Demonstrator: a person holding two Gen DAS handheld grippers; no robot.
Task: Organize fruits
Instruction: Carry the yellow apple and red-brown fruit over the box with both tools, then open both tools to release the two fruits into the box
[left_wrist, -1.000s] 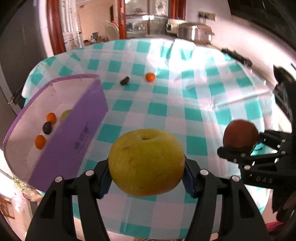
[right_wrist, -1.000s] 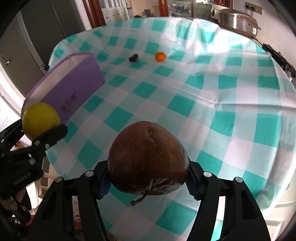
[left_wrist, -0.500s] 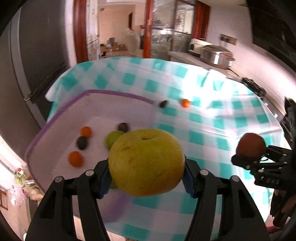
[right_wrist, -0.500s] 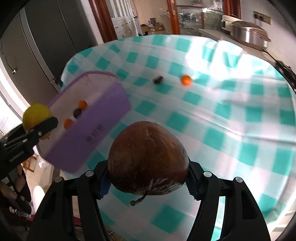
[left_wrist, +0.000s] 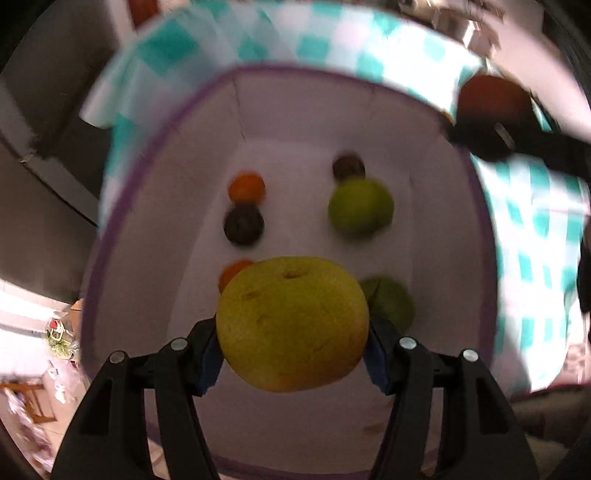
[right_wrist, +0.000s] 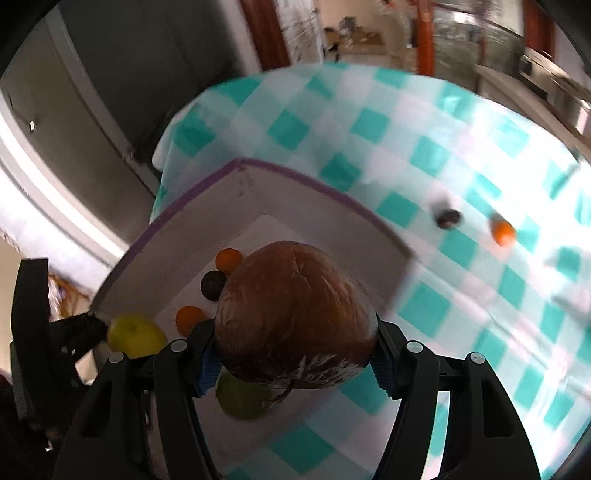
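My left gripper (left_wrist: 291, 356) is shut on a big yellow fruit (left_wrist: 291, 323) and hangs over the inside of the purple-rimmed box (left_wrist: 406, 122). Inside the box lie small orange fruits (left_wrist: 246, 186), dark round fruits (left_wrist: 243, 224) and green fruits (left_wrist: 360, 207). My right gripper (right_wrist: 293, 360) is shut on a large brown fruit (right_wrist: 295, 314), above the box's near right part (right_wrist: 306, 206). The left wrist view shows that brown fruit (left_wrist: 493, 98) at the box's far right rim. In the right wrist view the yellow fruit (right_wrist: 135, 334) appears at lower left.
The box sits at the corner of a table under a teal-and-white checked cloth (right_wrist: 388, 122). On the cloth beyond the box lie a small dark fruit (right_wrist: 448, 218) and a small orange fruit (right_wrist: 503, 232). Dark cabinets and a doorway stand behind.
Both grippers have swept sideways from over the cloth to above the box, each still gripping its fruit. The left one now looks down into the box.
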